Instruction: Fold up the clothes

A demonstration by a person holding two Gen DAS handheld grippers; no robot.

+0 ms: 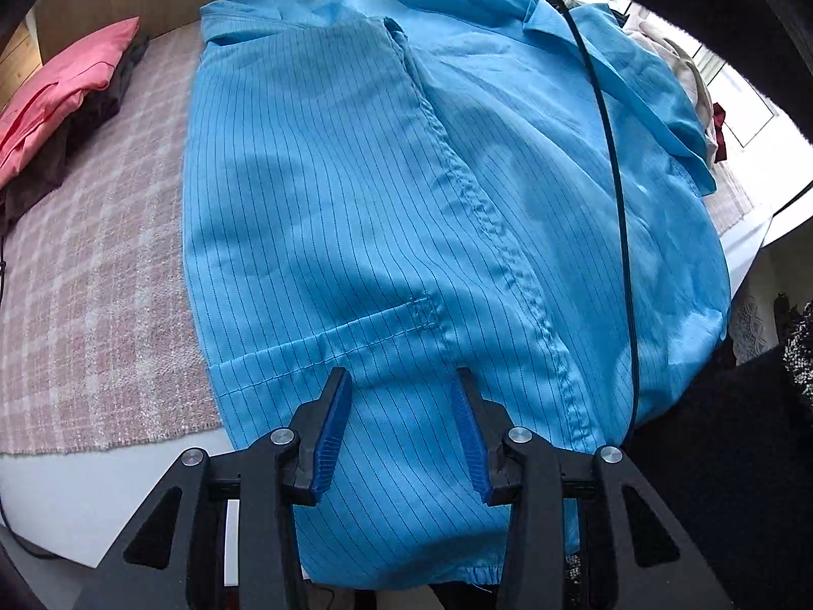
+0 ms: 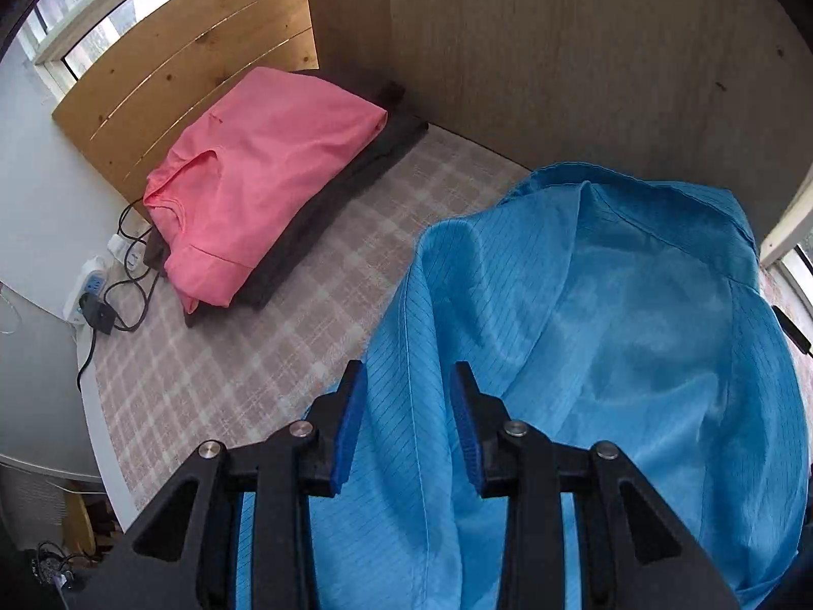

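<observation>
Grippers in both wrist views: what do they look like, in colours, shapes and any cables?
The left gripper and right gripper look alike: black angular linkage arms with triangular cut-outs, round silver pivot bolts, and two tapered fingers faced with ribbed blue pads. A thin black cable arcs across the left view. No hands or sleeves show.

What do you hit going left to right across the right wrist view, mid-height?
Power strip → pink folded garment on a dark one → checked mat → blue striped garment.
</observation>
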